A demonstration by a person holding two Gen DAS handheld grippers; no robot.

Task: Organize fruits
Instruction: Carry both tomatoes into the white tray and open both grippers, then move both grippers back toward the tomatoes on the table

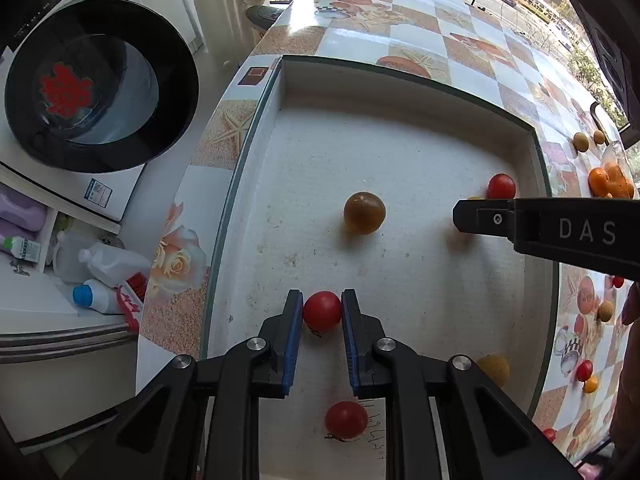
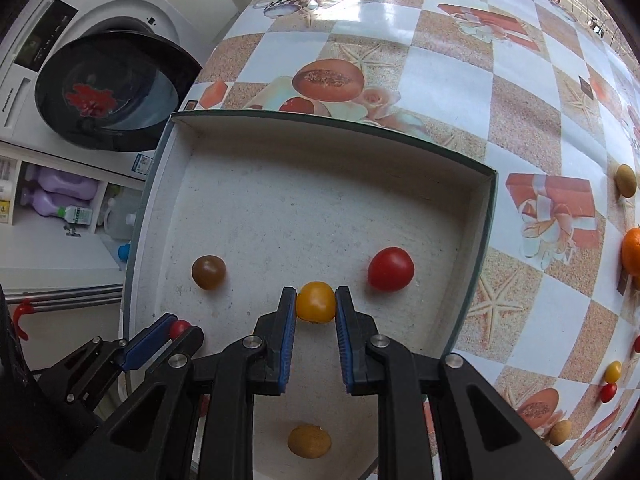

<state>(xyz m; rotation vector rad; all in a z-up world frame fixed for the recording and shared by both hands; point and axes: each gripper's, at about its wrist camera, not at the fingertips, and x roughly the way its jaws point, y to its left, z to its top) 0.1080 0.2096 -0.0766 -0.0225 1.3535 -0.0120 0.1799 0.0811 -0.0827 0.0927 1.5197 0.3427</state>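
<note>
L claw point(image 1: 322, 311) clamps red tomato point(image 1: 322, 312), R claw point(image 2: 315, 302) clamps yellow tomato point(image 2: 315, 302), both inside white tray point(image 2: 320, 160) on bench point(image 2: 460, 60)

Bright daylight enters from the upper right; glare whitens the glossy checkered tablecloth point(image 2: 404, 16). Fisheye bending curves the edges, corners vignette black; focus stays sharp.

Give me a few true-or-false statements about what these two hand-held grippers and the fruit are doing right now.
1. The left hand-held gripper grips a red tomato. True.
2. The right hand-held gripper grips a red tomato. False: it grips a yellow tomato.
3. The white tray holds no loose fruit. False: a brown tomato lies inside.
4. An orange sits on the tablecloth outside the tray. True.
</note>
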